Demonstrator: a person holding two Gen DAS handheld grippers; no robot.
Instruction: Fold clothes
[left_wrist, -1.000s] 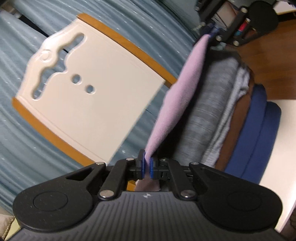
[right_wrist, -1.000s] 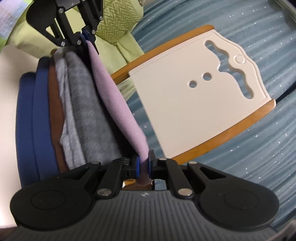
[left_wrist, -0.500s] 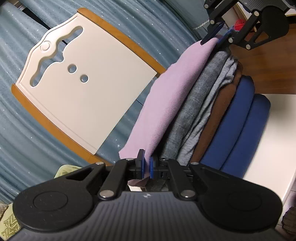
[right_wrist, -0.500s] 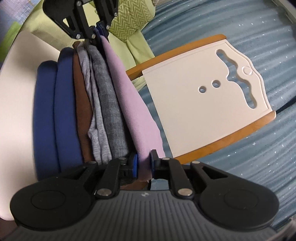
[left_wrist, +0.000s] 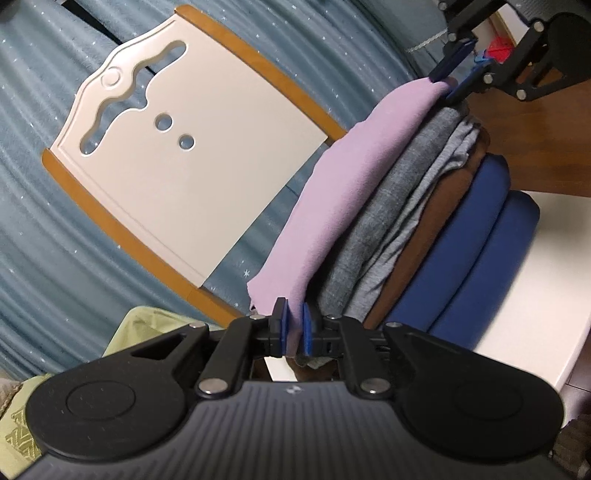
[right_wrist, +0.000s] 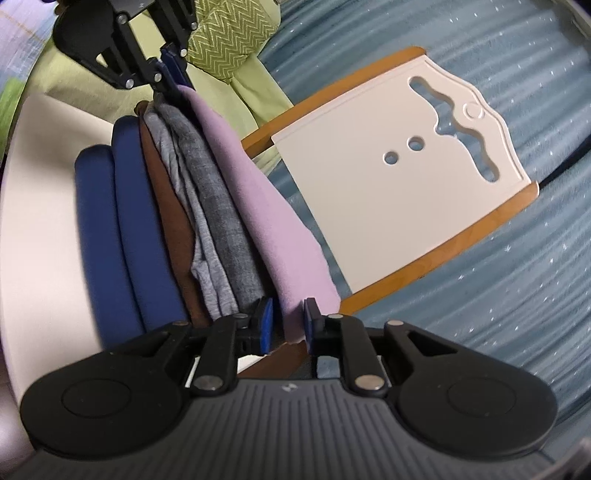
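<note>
A folded lilac garment (left_wrist: 351, 177) lies on top of a stack of folded clothes (left_wrist: 424, 229): grey, light grey, brown and dark blue. My left gripper (left_wrist: 294, 325) is at the garment's near corner. Its jaws are opening, and the lilac edge sits loosely between the blue pads. At the opposite end, my right gripper (right_wrist: 288, 325) is also opening, with the lilac edge (right_wrist: 258, 206) between its pads and a gap on the left side. Each wrist view shows the other gripper at the stack's far end: the right gripper (left_wrist: 454, 74) and the left gripper (right_wrist: 173, 74).
The stack rests on a white surface (left_wrist: 535, 295). Right behind it is a white chair back with a wooden frame (left_wrist: 177, 177), against blue-grey fabric (left_wrist: 37, 221). Green cushions (right_wrist: 229, 37) lie beyond the left end. Brown wooden floor (left_wrist: 535, 147) shows past the right end.
The lilac garment has gone from hanging taut between the grippers to lying on the stack. Both pairs of jaws have widened, and both views have rolled slightly.
</note>
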